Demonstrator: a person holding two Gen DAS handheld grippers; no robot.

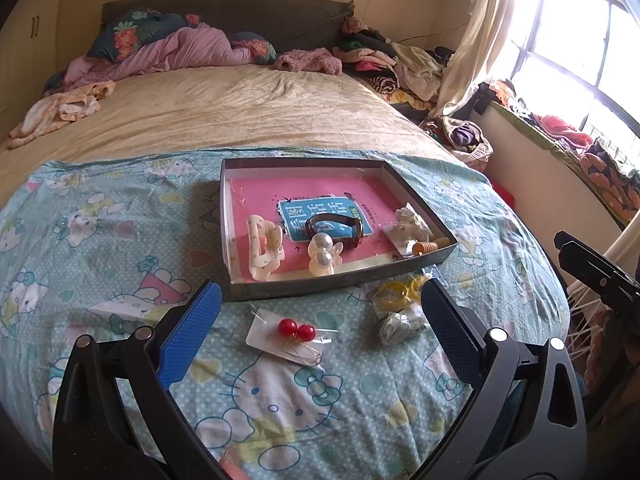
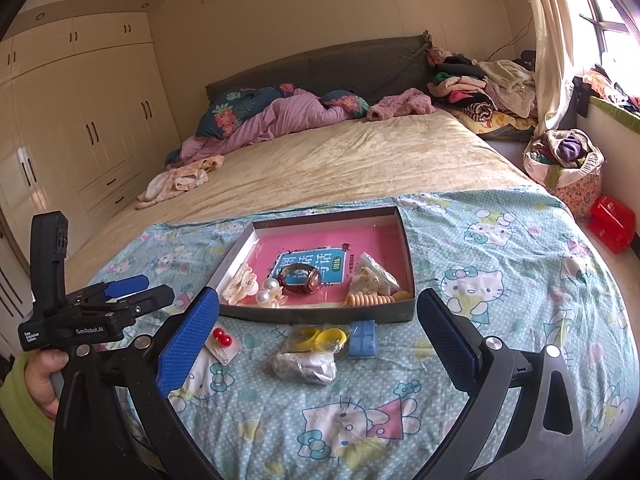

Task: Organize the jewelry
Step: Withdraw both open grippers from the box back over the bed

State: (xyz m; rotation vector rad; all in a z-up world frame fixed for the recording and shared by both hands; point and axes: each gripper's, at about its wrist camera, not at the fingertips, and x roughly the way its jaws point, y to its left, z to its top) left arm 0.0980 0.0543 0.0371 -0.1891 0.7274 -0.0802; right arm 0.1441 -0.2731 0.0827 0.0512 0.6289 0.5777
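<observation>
A shallow grey box lies on the cartoon-cat sheet and holds a cream hair claw, pearl clips, a brown watch, a bagged item and a beige coil tie. In front of it lie red ball earrings on a card, bagged yellow rings, a crumpled silvery bag and a blue clip. My left gripper is open over the earrings. My right gripper is open above the loose items.
The bed stretches back to pillows and a pink quilt. Piled clothes sit at its far right corner, a full cloth bag and a red box on the floor to the right. Wardrobes line the left wall.
</observation>
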